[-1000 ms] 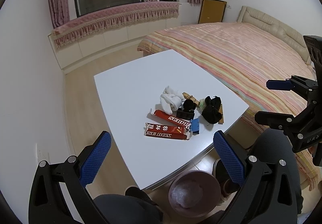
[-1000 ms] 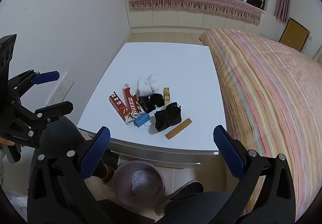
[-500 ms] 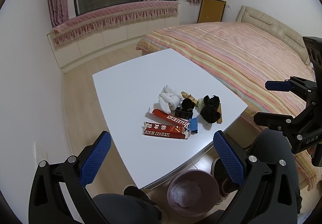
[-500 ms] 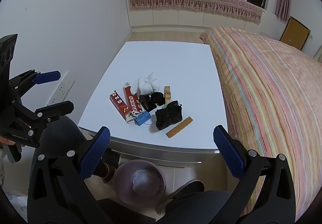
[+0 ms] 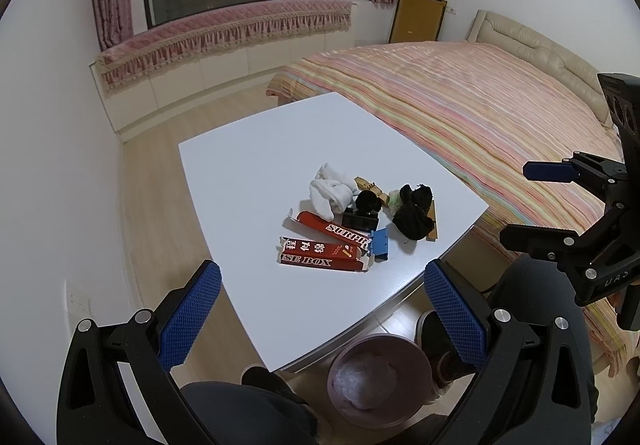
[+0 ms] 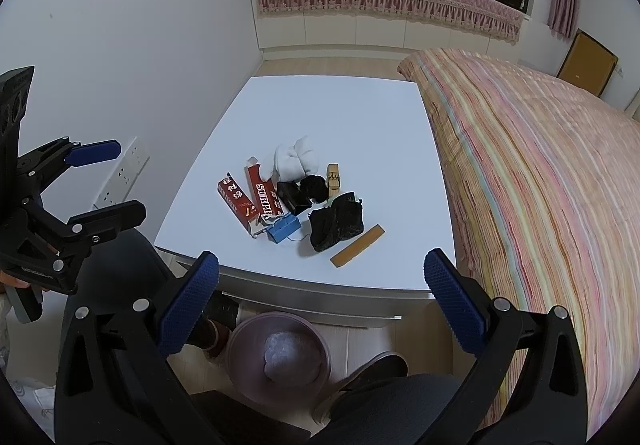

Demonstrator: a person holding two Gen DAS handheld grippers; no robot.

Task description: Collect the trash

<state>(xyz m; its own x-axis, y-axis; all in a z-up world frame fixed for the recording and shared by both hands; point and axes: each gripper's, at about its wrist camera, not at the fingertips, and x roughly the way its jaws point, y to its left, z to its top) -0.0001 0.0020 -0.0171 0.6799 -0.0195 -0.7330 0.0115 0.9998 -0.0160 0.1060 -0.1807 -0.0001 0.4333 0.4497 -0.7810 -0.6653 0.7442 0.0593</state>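
A pile of trash lies on the white table (image 5: pixel 248 173): two red boxes (image 5: pixel 324 259), a white crumpled cloth (image 5: pixel 330 195), a black crumpled wad (image 5: pixel 414 219), a small blue piece (image 5: pixel 380 243), a small black box (image 5: pixel 360 221) and a tan strip (image 6: pixel 357 251). The red boxes (image 6: pixel 248 201) and the black wad (image 6: pixel 336 225) also show in the right wrist view. A pink bin (image 5: pixel 380 379) stands on the floor below the table's near edge. My left gripper (image 5: pixel 320 317) is open and empty, held back above that edge. My right gripper (image 6: pixel 320 309) is open and empty too.
A striped bed (image 5: pixel 460 105) runs along the table's right side. A white wall (image 6: pixel 120 45) with sockets stands to the left. A window seat with pink trim (image 5: pixel 224 33) lies beyond. The person's knees and feet are below the table by the bin (image 6: pixel 280 357).
Both grippers have drawn slightly back and up from the table; the trash sits a little farther off. Nothing on the table has moved.
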